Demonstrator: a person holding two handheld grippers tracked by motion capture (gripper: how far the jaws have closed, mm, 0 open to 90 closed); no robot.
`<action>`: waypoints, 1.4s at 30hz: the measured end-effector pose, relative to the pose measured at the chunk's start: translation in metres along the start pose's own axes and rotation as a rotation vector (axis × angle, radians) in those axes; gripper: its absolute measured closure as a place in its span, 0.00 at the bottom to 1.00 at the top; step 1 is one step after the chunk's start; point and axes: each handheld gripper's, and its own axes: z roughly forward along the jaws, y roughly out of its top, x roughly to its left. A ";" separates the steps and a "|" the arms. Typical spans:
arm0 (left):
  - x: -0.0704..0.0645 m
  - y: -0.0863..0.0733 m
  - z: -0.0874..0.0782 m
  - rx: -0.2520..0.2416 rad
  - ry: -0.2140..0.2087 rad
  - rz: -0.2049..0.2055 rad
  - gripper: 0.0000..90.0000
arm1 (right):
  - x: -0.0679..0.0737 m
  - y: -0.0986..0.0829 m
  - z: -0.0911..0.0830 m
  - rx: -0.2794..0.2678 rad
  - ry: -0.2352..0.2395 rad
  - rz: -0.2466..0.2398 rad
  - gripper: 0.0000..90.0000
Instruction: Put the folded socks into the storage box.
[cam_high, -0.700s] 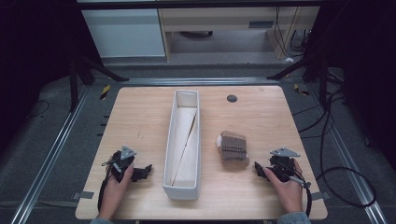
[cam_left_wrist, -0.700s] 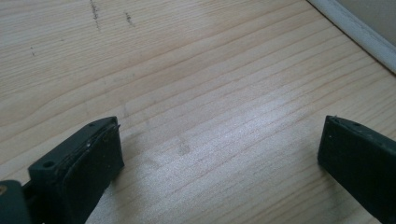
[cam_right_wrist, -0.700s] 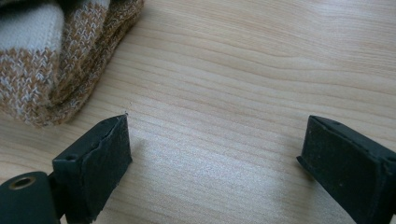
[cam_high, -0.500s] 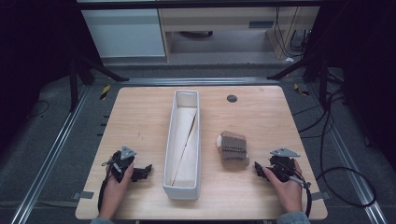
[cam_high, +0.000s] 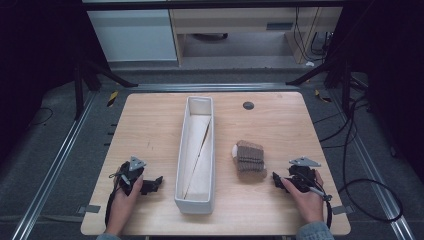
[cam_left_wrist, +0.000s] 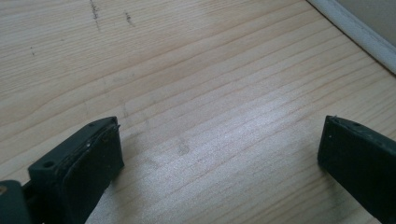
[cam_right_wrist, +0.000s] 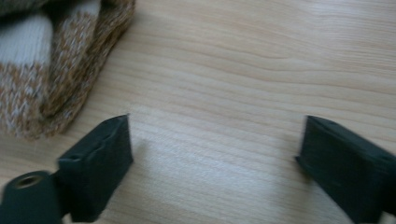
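A folded brown and white knitted cloth (cam_high: 249, 155) lies on the wooden table (cam_high: 150, 130), right of a long white tray (cam_high: 197, 155). My right gripper (cam_high: 276, 181) rests on the table just right of and below the cloth, jaws wide apart with bare wood between them; the cloth's edge (cam_right_wrist: 51, 70) fills the upper left of the right gripper view. My left gripper (cam_high: 154, 184) lies on the table left of the tray, open, nothing between its pads (cam_left_wrist: 98, 158). The tray's rim (cam_left_wrist: 359, 35) crosses the upper right corner of the left gripper view.
A small dark round hole or disc (cam_high: 248, 105) sits near the table's far edge. Cables trail off the table's right side. Metal rails and stands flank the table. Inside the tray lies a pale sheet or divider (cam_high: 198, 145).
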 end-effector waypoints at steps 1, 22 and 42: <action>0.000 0.000 0.000 0.000 0.000 0.000 0.00 | 0.000 0.000 0.000 0.000 0.000 0.000 0.16; 0.000 0.000 0.000 0.000 0.001 -0.001 0.00 | 0.038 0.066 -0.066 -0.028 0.151 -0.247 0.11; 0.000 0.000 -0.001 0.003 0.002 0.002 0.00 | 0.060 0.106 -0.066 0.000 0.279 -0.371 0.24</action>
